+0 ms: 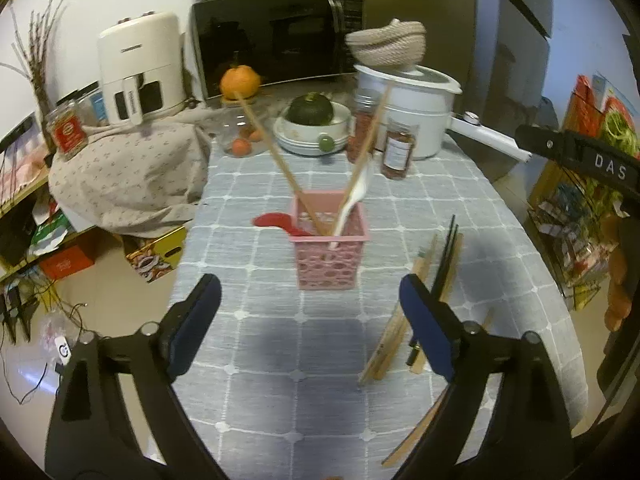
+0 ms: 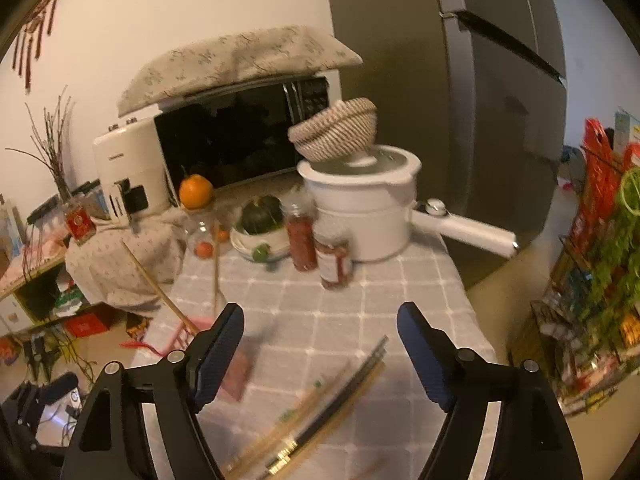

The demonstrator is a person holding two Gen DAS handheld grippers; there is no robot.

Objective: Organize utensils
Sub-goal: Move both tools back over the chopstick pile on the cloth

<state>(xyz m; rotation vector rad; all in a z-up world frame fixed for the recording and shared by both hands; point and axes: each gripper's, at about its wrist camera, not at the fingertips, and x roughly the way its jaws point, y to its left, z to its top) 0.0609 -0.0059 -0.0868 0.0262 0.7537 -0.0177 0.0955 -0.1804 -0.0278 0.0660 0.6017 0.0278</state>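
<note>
1. Utensils, in the pink basket [image 1: 331, 254]: two wooden sticks [image 1: 276, 156] lean apart in a V, tips up toward the far end of the table [image 1: 460, 208]. A white spoon [image 1: 354, 200] stands handle down and tilts right; a red scoop [image 1: 276, 222] hangs over the basket's left rim.
2. Utensils, loose: a bundle of chopsticks [image 1: 436, 276], wooden and black, lies flat on the cloth just right of the basket. Its long axis runs from near you toward the far end, slanting a little right. From your right wrist it shows as a blurred diagonal pile [image 2: 320, 408], low left to upper right.
3. Basket: upright near the middle of the table, square, latticed sides. From your right wrist only a pink corner shows [image 2: 188, 330], behind the left finger.
4. Left gripper [image 1: 310, 324]: your jaws stand wide apart with nothing between them, hovering near the basket; the right finger covers part of the bundle.
5. Right gripper [image 2: 320, 344]: jaws spread wide, nothing between the pads, above the bundle.
6. Writing: "DAS" in white on the black bar [image 1: 610, 170] at the right edge of the left-wrist view. The air fryer [image 1: 138, 68] carries a brand line too small to read. The jar labels [image 1: 398, 154] are unreadable.
7. Far end: microwave [image 1: 276, 36], white pot [image 1: 408, 112], an orange [image 1: 239, 82], a green squash [image 1: 311, 110].
</note>
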